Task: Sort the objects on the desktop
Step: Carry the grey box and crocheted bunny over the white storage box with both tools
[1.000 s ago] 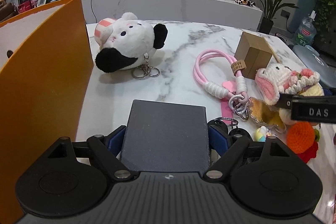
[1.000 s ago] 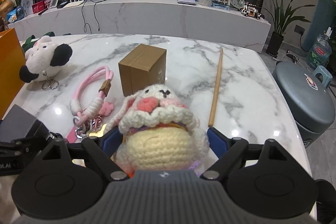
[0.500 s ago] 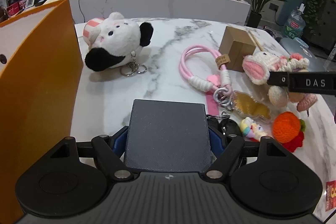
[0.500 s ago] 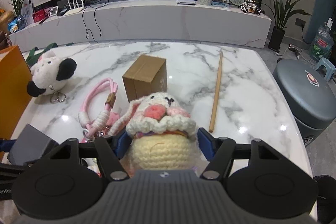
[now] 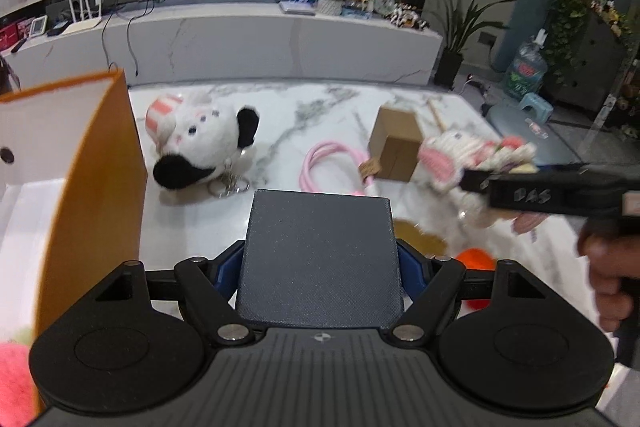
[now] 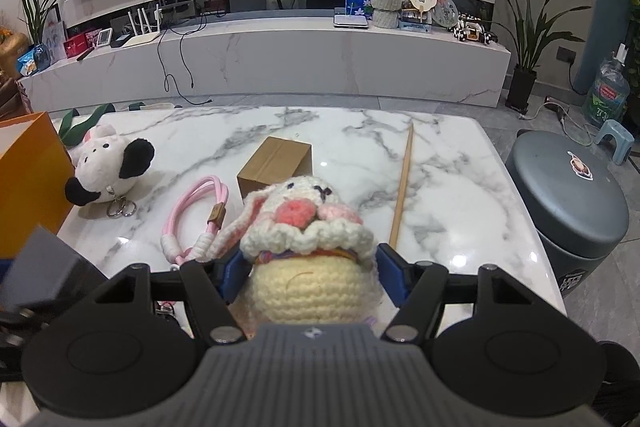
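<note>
My left gripper point(image 5: 320, 263) is shut on a dark grey square box point(image 5: 320, 255) and holds it above the marble table point(image 5: 288, 163), beside the orange box point(image 5: 92, 195) at the left. My right gripper point(image 6: 308, 271) is shut on a crocheted bunny doll point(image 6: 308, 255) and holds it above the table; the bunny also shows at the right of the left wrist view point(image 5: 472, 155). The grey box appears at the left edge of the right wrist view point(image 6: 44, 275).
On the table lie a white and black plush keychain point(image 6: 108, 171), a pink rope strap point(image 6: 200, 211), a small cardboard box point(image 6: 276, 167), a wooden stick point(image 6: 402, 183) and an orange crocheted toy point(image 5: 476, 263). A grey round bin point(image 6: 568, 195) stands off the table's right edge.
Both grippers have risen with their loads. The left gripper has drawn closer to the orange box, whose white inside now shows. The bunny is lifted clear of the table.
</note>
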Available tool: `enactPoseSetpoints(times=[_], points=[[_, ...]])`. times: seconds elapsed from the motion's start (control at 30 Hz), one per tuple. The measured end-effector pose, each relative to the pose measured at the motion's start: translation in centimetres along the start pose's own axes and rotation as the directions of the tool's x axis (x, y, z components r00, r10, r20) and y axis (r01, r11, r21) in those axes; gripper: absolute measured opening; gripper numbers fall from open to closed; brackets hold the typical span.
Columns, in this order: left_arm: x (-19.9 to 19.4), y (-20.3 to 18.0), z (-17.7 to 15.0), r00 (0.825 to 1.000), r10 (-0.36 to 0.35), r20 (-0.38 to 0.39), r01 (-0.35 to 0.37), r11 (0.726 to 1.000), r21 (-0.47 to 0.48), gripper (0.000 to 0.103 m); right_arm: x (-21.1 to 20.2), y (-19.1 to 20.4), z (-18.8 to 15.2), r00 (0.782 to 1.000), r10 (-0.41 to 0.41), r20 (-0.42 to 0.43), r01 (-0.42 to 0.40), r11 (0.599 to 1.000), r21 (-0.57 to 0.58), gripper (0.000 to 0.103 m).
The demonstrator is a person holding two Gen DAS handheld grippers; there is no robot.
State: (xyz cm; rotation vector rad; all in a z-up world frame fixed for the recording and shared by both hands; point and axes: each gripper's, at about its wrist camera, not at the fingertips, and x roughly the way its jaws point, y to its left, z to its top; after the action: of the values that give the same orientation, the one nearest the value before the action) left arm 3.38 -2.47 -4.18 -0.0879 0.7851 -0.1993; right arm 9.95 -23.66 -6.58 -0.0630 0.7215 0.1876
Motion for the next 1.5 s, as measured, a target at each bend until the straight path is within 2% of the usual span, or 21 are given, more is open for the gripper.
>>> enactPoseSetpoints(times=[0.1,0.27,0.53,0.7,0.8,0.97,1.23,1.5], points=[[-1.3,0.3,0.8,0.999,-0.033,0.016,0.033,0.999,-0.014,0.089,-0.3,0.1,0.2,1.0,-0.002,0.008,0.002,1.0,-0.004,0.068],[-4.0,1.8,1.7,0.992,-0.125,0.029,0.127,0.99,-0.069,0.089,-0.9,0.9,0.6,1.0,0.0,0.022,0.0,1.0,-0.017,0.068],[-8.6,4.3,2.9,0.985,-0.151,0.085,0.156,0.986,-0.064,0.089,-3.0,4.8,2.4,0.994,0.052,0.093,-0.047,0.998,-0.052,0.068],[-11.8,8.7,3.7,0.983,-0.127,0.131,0.142,0.983,-0.114,0.089,-4.6,9.1,3.5,0.982,0.123,0.147,-0.109,0.989,-0.095,0.068],[-13.3,11.7,3.7,0.986,-0.069,0.152,0.091,0.986,-0.142,0.089,-5.7,12.3,3.9,0.969,0.174,0.173,-0.151,0.979,-0.138,0.068],[-14.5,15.9,3.2,0.99,0.016,0.142,0.012,0.98,-0.197,0.089,-7.3,17.3,4.1,0.944,0.268,0.194,-0.227,0.951,-0.208,0.068],[-14.9,18.4,2.6,0.991,0.06,0.119,-0.031,0.973,-0.228,0.089,-8.8,23.8,3.4,0.909,0.378,0.178,-0.316,0.901,-0.297,0.068],[-15.1,20.4,1.6,0.993,0.069,0.097,-0.045,0.971,-0.235,0.089,-8.8,27.3,2.5,0.9,0.412,0.142,-0.347,0.874,-0.339,0.068]])
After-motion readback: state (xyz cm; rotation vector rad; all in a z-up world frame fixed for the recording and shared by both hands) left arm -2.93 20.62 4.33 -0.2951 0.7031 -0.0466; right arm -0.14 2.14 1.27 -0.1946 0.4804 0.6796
